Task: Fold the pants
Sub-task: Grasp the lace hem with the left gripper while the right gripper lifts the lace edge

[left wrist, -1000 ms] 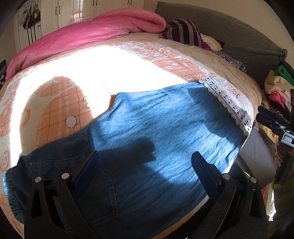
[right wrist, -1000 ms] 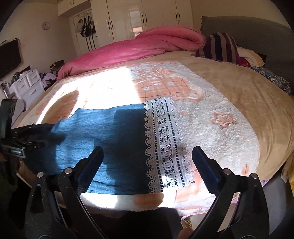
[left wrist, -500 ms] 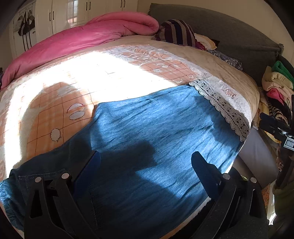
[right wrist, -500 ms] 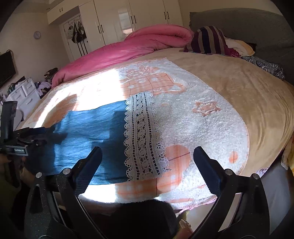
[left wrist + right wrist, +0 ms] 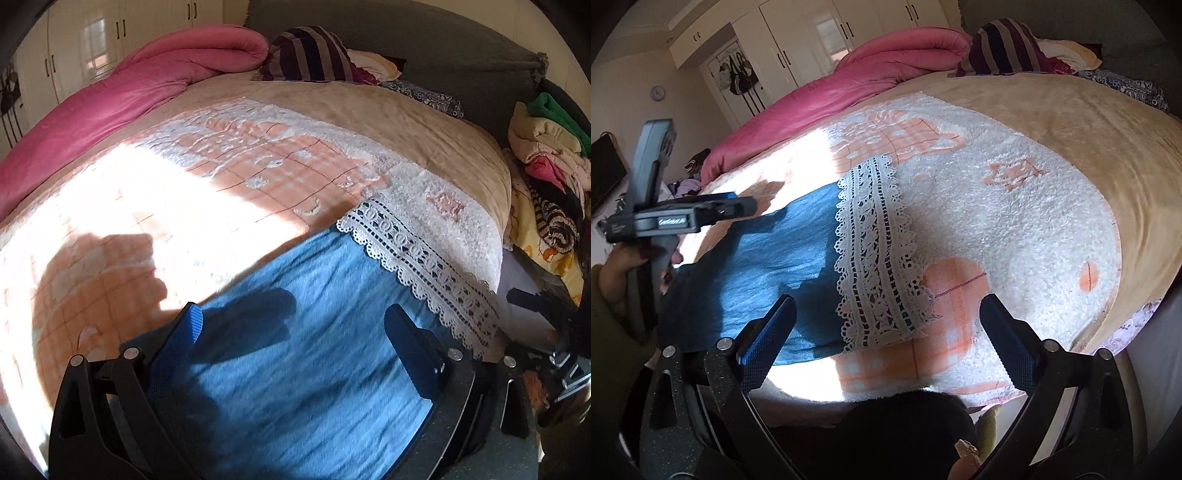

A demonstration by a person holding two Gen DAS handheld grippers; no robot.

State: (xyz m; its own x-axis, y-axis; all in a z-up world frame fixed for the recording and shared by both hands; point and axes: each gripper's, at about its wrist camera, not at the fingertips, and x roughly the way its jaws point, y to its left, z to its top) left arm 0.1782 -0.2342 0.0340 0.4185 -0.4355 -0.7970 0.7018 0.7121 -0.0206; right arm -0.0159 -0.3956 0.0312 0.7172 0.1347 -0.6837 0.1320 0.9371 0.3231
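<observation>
The denim pants [image 5: 295, 350] lie flat along the near edge of the bed [image 5: 424, 122], their lace-trimmed hem [image 5: 875, 258] to the right. Both the left tool [image 5: 291, 332] and right tool [image 5: 886, 321] hover spread wide, gripping nothing. A shallow pinch (lace is thin) could catch only one layer and skew the fold.

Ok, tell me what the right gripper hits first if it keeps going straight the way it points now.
Probably the white lace hem of the blue pants: it lies between the open right gripper fingers, on the bed blanket. Depth is unclear, so it could land on the blanket beside the lace.
</observation>
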